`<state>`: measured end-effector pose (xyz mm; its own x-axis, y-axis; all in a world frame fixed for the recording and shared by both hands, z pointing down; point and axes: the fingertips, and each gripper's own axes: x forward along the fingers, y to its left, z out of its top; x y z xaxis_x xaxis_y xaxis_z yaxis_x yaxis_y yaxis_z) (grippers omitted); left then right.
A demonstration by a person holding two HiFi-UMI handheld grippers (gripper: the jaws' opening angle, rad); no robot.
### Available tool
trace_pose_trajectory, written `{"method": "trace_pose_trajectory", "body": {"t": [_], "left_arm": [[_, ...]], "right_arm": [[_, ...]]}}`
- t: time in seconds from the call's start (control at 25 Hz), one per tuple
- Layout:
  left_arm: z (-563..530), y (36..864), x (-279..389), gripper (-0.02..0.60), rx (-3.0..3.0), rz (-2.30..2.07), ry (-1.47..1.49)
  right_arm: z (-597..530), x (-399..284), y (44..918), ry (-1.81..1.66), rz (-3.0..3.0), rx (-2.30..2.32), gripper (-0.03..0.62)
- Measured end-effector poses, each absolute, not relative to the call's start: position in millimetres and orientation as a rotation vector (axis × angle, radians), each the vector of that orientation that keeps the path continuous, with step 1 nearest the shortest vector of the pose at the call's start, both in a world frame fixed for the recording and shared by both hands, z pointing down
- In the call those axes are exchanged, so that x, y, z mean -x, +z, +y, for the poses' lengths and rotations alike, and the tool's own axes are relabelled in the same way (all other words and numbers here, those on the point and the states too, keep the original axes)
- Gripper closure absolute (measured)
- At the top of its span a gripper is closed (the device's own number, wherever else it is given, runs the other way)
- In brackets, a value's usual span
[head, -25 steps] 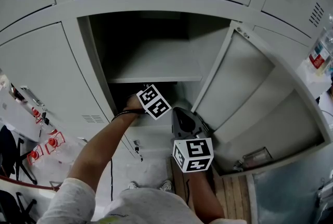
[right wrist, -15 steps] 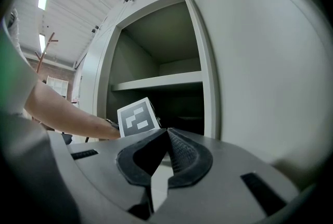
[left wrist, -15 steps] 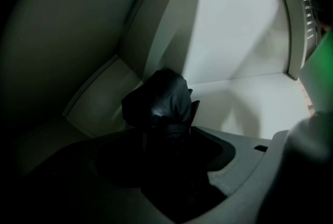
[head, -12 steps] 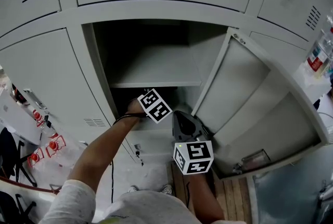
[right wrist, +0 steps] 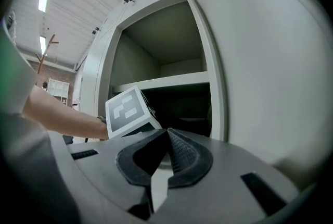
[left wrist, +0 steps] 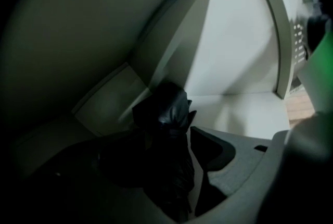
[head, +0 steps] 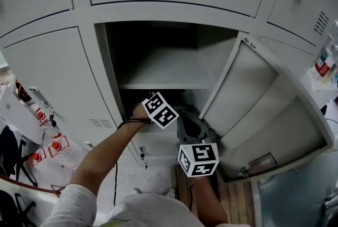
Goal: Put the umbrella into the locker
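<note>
- Reaching with the left gripper (left wrist: 167, 145) into the open locker (head: 100, 62), down into the dark lower compartment under the shelf (head: 163, 70).
- Clamping a black folded umbrella (left wrist: 169, 111) in that gripper's jaws, drawn in narrow on the crumpled fabric.
- Pointing the umbrella deeper in, toward the back corner of the compartment, already inside the locker's walls.
- Just beyond the umbrella, in the left gripper view, the pale locker floor; cannot tell whether resting on it or held just above.
- In the head view, only the left marker cube (head: 160, 110) and the forearm (head: 105, 152) at the compartment's mouth, with jaws and umbrella lost in the shadow behind them.
- Holding the right gripper (right wrist: 167, 134) outside the locker, lower than the left one and just to its right, near the inner face of the door (head: 253, 99), swung wide open to the right.
- Pressed together tip to tip, the right jaws, with nothing between them.
- Looking along the right jaws into the locker: shelf above, dark space below, left marker cube at the opening.
</note>
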<state>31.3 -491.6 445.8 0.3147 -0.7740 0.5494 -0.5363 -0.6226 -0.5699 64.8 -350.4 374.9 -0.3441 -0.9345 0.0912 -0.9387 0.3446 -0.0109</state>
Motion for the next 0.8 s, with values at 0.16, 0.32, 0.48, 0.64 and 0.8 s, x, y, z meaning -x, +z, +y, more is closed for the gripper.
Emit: {"method": "trace_pose_trajectory", "body": {"t": [0.16, 0.32, 0.48, 0.64, 0.8], "left_arm": [[-484, 432, -33, 0.308, 2.348, 1.215, -1.111], [-473, 421, -37, 0.309, 2.45, 1.218, -1.011], [-460, 416, -38, 0.316, 2.527, 1.211, -0.932], [-447, 411, -39, 0.322, 2.665, 1.199, -0.817], [-438, 401, -34, 0.327, 2.761, 1.209, -0.674]], "right_arm": [[-349, -66, 371, 0.097, -2.523, -1.771, 0.591], [-347, -68, 367, 0.096, -2.531, -1.785, 0.591], [-346, -68, 364, 0.1, -2.541, -1.791, 0.591], [-344, -67, 362, 0.107, -2.552, -1.791, 0.591], [-344, -66, 361, 0.108, -2.558, -1.787, 0.591]]}}
